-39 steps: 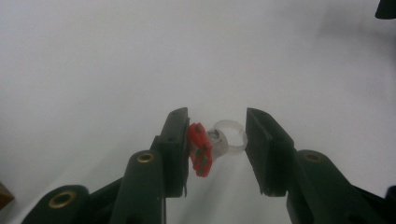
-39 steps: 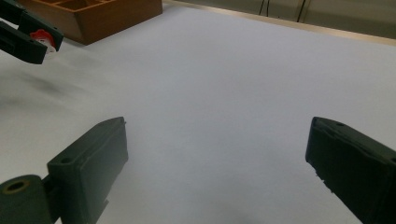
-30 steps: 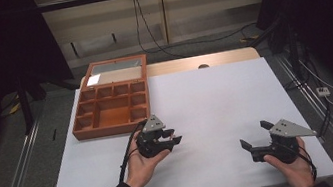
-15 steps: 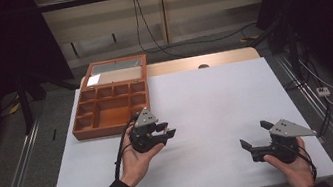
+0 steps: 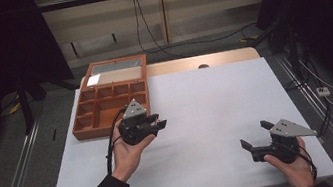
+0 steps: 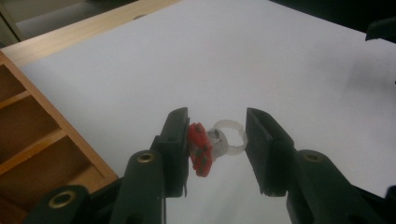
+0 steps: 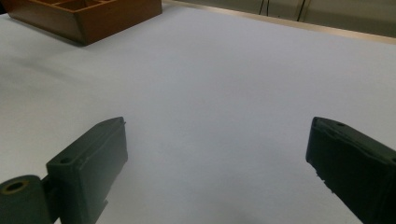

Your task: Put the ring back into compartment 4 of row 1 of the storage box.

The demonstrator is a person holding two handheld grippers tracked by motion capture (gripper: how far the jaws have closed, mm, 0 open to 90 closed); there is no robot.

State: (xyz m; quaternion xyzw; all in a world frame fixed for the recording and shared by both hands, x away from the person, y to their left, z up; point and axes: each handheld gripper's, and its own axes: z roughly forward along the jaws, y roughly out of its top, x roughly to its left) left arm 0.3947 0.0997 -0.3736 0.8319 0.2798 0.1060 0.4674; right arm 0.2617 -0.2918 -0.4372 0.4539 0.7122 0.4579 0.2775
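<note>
Left hand-held gripper (image 5: 155, 122) sits over the left half of the tabletop (image 5: 215, 96), just off the near right corner of the wooden compartment box (image 5: 110, 102). In the left gripper view its jaws are partly closed around a toy ring (image 6: 219, 142): clear plastic band with a red top piece. The red top touches the left jaw; the band looks to meet or nearly meet the right jaw, can't tell for sure. The ring appears lifted off the white surface, so judged as held.

Right hand-held gripper (image 5: 257, 137) is near the near right corner of the tabletop, jaws spread wide with nothing between them; the right gripper view shows bare white surface in the gap.

The box sits at the far left corner of the tabletop, lid open and leaning back, with many small compartments and one larger one. All compartments that can be seen look empty, though the dark interior hides detail.

Progress, as a judgement: pickup of the ring is done, carry toward the box is under way or about to start. Left to do: bring the ring over a compartment and release it. The right hand is idle.

Writing: a small white label (image 5: 94, 79) sits inside the lid at its left end, too small to read. No brands are legible on the grippers or box.
</note>
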